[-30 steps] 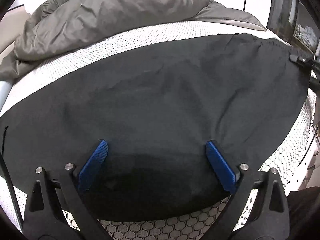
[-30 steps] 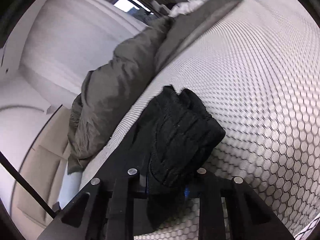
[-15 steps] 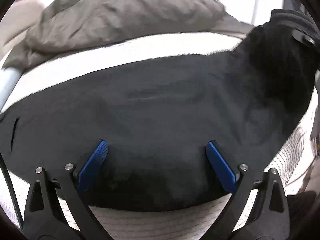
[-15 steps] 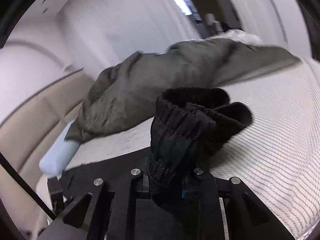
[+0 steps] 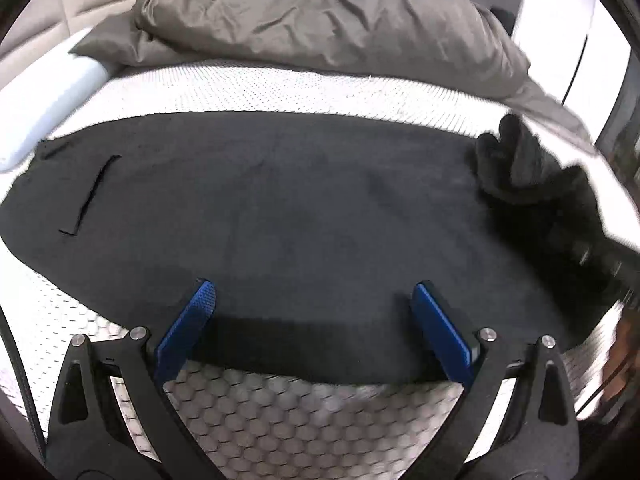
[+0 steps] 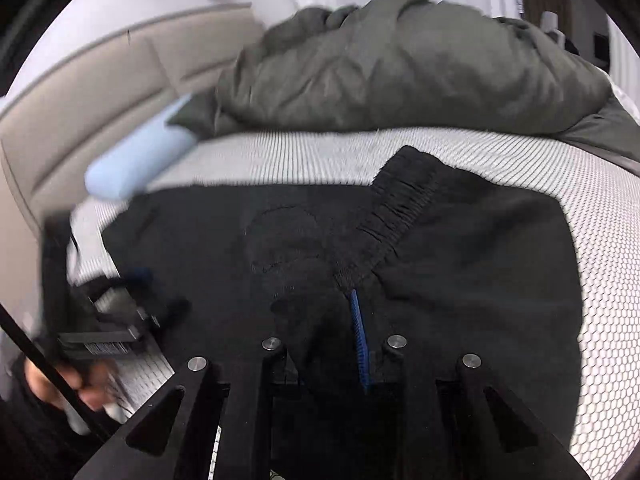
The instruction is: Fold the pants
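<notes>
Black pants [image 5: 304, 208]: spread flat across white honeycomb-textured mattress [image 5: 280, 420], near hem by the front edge, bare mattress strips front and back. Left gripper [image 5: 312, 320]: blue pads wide apart, over the near hem, nothing between them. Right gripper [image 6: 332, 328]: clamped on the ribbed elastic cuff [image 6: 396, 216], folded over the cloth. Behind: rumpled grey duvet [image 5: 320, 16], pale blue pillow [image 6: 136, 156], beige padded headboard [image 6: 80, 100].

Black gripper [image 5: 312, 320] frames — blue pads [image 5: 186, 328], silver screws.
</notes>
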A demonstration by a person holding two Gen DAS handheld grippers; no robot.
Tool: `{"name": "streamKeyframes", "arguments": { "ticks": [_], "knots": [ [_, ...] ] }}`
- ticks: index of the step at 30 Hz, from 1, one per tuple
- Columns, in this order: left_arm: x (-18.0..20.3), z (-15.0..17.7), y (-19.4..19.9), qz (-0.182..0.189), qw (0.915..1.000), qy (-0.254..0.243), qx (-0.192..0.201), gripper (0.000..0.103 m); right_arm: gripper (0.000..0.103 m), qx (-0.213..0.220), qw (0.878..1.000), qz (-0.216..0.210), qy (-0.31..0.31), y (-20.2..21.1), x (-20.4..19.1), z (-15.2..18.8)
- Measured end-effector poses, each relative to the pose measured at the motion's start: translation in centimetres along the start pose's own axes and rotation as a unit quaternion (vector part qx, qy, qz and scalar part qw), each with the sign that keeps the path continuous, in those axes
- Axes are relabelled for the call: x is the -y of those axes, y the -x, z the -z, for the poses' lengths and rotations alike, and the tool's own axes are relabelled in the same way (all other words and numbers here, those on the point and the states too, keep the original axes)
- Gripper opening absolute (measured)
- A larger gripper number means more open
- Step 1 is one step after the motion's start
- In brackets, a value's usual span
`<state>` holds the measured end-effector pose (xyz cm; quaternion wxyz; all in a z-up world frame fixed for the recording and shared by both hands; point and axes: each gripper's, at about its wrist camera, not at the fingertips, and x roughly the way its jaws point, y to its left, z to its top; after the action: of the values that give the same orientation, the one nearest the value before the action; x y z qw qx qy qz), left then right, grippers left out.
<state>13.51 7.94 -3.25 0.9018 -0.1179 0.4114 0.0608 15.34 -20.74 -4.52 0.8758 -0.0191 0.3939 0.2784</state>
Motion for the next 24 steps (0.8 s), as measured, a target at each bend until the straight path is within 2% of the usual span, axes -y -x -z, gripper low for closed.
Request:
{"name": "streamKeyframes", "arguments": {
  "ticks": [3,4,7,10,13,17,20,24],
  "knots": [
    [0.6,-0.7,-0.1,0.055,0.9979,0.032,-0.007,0.098,0.018,0.005,1.0,-0.009,0.003,0.7,0.1,-0.2],
    [0.8,-1.1,-0.4,0.097,0.9936,0.054,-0.019,0.098,0.018,0.007,1.0,-0.012,0.002,0.9,0.2,-0.4],
    [2.2,-1.8,-1.0,0.171,0.9799,0.093,-0.042,0.098,0.018,0.007,1.0,-0.021,0.009,1.2,0.6,0.1],
    [4.7,-2.2,-2.0,0.23,0.9654,0.103,-0.068,0.098,0.018,0.0,0.999,-0.021,0.024,0.9,0.6,1.1],
    [7.5,-2.2,-3.8,0.251,0.9568,0.108,-0.1,0.098,0.018,-0.002,0.999,-0.024,0.031,1.1,0.5,2.2],
    [9.3,-2.5,-4.8,0.253,0.9542,0.114,-0.112,0.098,0.018,0.0,0.999,-0.018,0.031,1.4,0.6,3.1],
    [8.7,-2.6,-4.6,0.264,0.9483,0.13,-0.118,0.097,0.018,0.005,0.999,-0.021,0.032,1.9,1.1,3.3],
    [7.8,-2.2,-3.9,0.31,0.9333,0.137,-0.119,0.096,0.018,0.005,1.0,-0.027,0.009,2.5,2.0,3.3]
  ]
}}
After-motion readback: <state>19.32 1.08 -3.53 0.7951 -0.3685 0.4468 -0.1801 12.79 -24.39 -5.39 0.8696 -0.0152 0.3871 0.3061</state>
